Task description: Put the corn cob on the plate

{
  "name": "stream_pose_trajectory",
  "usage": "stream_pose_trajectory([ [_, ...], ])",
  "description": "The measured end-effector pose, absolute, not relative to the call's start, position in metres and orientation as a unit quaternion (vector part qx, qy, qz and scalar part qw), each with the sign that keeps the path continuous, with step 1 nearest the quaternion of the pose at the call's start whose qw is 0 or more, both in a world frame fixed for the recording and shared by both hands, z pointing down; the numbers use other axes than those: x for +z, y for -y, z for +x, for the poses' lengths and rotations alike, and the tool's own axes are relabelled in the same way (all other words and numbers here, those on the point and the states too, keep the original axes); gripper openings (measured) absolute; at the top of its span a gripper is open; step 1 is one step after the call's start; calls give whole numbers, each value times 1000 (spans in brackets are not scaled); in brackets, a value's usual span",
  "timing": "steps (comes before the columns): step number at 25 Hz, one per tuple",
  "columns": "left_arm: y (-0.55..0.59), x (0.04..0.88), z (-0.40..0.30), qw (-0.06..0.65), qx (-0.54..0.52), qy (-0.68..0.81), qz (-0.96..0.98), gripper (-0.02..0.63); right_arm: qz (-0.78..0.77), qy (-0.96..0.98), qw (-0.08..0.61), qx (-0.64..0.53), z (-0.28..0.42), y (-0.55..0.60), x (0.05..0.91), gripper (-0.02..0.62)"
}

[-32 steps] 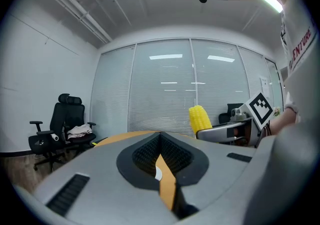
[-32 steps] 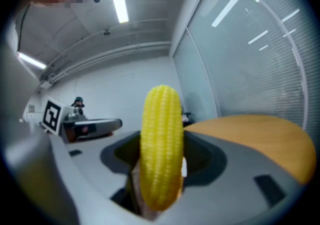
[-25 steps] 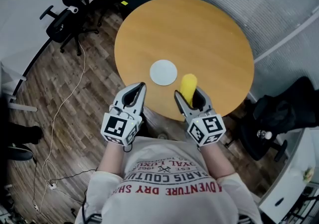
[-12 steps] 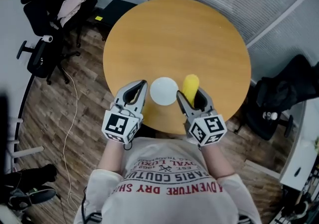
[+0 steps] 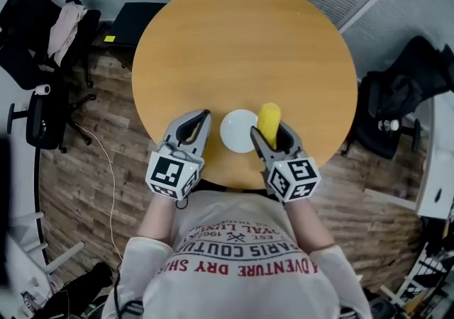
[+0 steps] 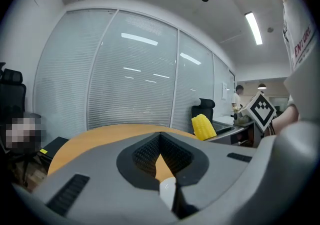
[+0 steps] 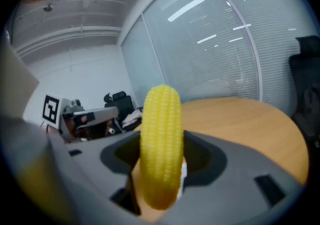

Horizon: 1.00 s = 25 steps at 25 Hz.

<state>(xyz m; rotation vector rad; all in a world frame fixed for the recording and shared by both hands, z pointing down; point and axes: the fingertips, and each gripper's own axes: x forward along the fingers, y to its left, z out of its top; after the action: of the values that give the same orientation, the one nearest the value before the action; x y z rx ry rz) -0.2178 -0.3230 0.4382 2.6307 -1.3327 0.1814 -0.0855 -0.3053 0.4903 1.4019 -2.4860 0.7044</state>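
In the head view my right gripper (image 5: 269, 132) is shut on a yellow corn cob (image 5: 269, 119), held over the near edge of the round wooden table (image 5: 241, 41). The cob stands upright between the jaws in the right gripper view (image 7: 161, 149). A small white plate (image 5: 235, 131) lies on the table just left of the cob, between my two grippers. My left gripper (image 5: 204, 115) is shut with nothing in it, at the plate's left side. The left gripper view also catches the corn cob (image 6: 203, 126) off to the right.
Black office chairs (image 5: 35, 34) stand on the wooden floor to the left. A dark chair with a bag (image 5: 401, 91) is close to the table's right side. A cable (image 5: 106, 176) trails over the floor at the left.
The table and plate have slid closer in the head view. Both grippers now flank the plate, and the cob sits right beside its right edge. The grip on the cob is unchanged.
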Motion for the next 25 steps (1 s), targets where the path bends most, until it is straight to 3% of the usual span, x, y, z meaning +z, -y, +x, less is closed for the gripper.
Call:
stream_pose_trajectory([
  [15,332,529,-217,159,119,385,901,32,491,760,236,355,-95,296,636,265],
  [25,334,554,-216,177,134,375,900,32,472,740,291,381,-106,298,681,265],
])
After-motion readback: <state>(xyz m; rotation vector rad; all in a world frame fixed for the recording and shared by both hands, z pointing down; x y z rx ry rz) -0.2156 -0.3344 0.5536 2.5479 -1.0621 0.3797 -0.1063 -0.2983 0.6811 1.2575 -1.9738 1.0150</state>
